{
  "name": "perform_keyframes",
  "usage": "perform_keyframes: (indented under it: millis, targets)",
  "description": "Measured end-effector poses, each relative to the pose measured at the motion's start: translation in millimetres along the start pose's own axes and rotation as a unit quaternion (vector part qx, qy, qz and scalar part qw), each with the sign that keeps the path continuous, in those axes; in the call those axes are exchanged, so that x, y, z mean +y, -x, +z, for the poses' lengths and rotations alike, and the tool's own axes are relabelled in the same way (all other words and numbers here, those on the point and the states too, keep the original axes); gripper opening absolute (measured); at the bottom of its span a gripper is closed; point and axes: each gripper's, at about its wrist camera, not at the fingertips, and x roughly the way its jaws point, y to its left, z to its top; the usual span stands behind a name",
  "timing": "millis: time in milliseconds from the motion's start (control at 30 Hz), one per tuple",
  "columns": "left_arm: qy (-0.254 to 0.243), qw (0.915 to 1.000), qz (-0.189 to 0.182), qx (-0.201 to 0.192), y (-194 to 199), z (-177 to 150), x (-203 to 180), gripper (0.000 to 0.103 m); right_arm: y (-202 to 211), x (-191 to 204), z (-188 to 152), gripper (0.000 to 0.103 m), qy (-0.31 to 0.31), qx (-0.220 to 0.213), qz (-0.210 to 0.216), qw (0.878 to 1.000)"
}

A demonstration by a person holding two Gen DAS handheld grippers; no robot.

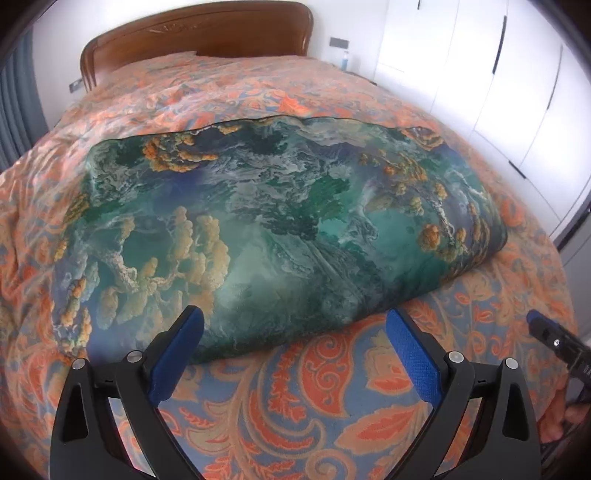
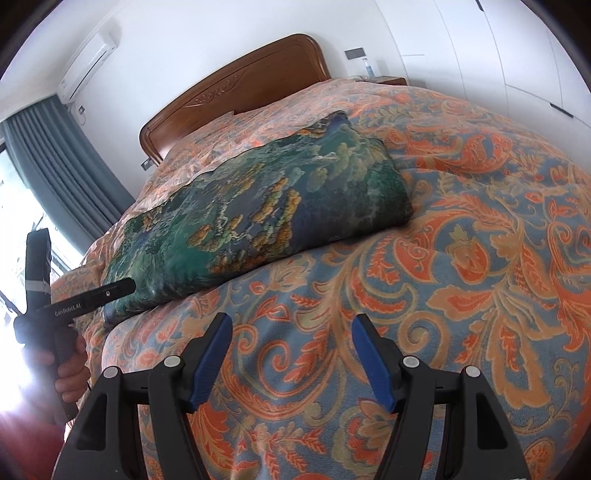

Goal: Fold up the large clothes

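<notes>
On the bed (image 1: 332,406), both grippers' fingers (image 1: 177,354) are hovering open, empty; green garment (image 1: 280,221) is lying folded, likely needing another fold.

Glossy, smooth green cloth (image 1: 280,221) lies on a matt woven bedspread (image 1: 332,406) before a polished wooden headboard (image 1: 199,33).

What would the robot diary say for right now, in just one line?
left gripper: open, empty | right gripper: open, empty | green patterned garment: folded bundle on bed | fingers: none touching it
</notes>
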Motion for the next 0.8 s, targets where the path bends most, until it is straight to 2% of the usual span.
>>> perform_keyframes:
  millis: [133, 233, 300, 367, 400, 500, 600, 633, 733, 800]
  targets:
    - [0.023, 0.9997, 0.003, -0.005, -3, 13, 6, 0.099, -4, -6, 13, 0.069, -0.004, -0.003, -0.009, 1.0]
    - [0.04, 0.9992, 0.003, -0.005, -11, 24, 7, 0.099, -10, -6, 38, 0.069, 0.0, -0.025, -0.012, 1.0]
    - [0.039, 0.9991, 0.012, -0.005, -19, 30, 4, 0.099, -24, -15, 51, 0.069, -0.03, -0.009, -0.001, 0.999]
    - [0.031, 0.9994, 0.014, -0.005, -25, 32, 0, 0.099, -33, -30, 55, 0.069, -0.091, -0.002, 0.023, 0.996]
    - [0.018, 0.9996, 0.02, -0.006, -29, 31, -6, 0.099, -41, -40, 54, 0.069, -0.132, 0.0, 0.044, 0.99]
    - [-0.019, 0.9993, 0.027, -0.015, -33, 27, -21, 0.099, -62, -53, 60, 0.069, -0.185, 0.005, 0.074, 0.98]
    - [-0.058, 0.9983, 0.006, -0.005, -42, 23, -36, 0.1, -78, -68, 73, 0.07, -0.228, -0.013, 0.051, 0.972]
    - [-0.07, 0.9975, 0.003, 0.006, -47, 22, -39, 0.1, -89, -80, 77, 0.076, -0.259, -0.008, 0.043, 0.965]
    - [-0.104, 0.9941, 0.009, 0.031, -60, 19, -46, 0.103, -109, -99, 75, 0.082, -0.333, -0.005, 0.051, 0.941]
    - [-0.124, 0.9914, 0.013, 0.041, -60, 18, -47, 0.103, -115, -100, 76, 0.081, -0.347, -0.023, 0.049, 0.936]
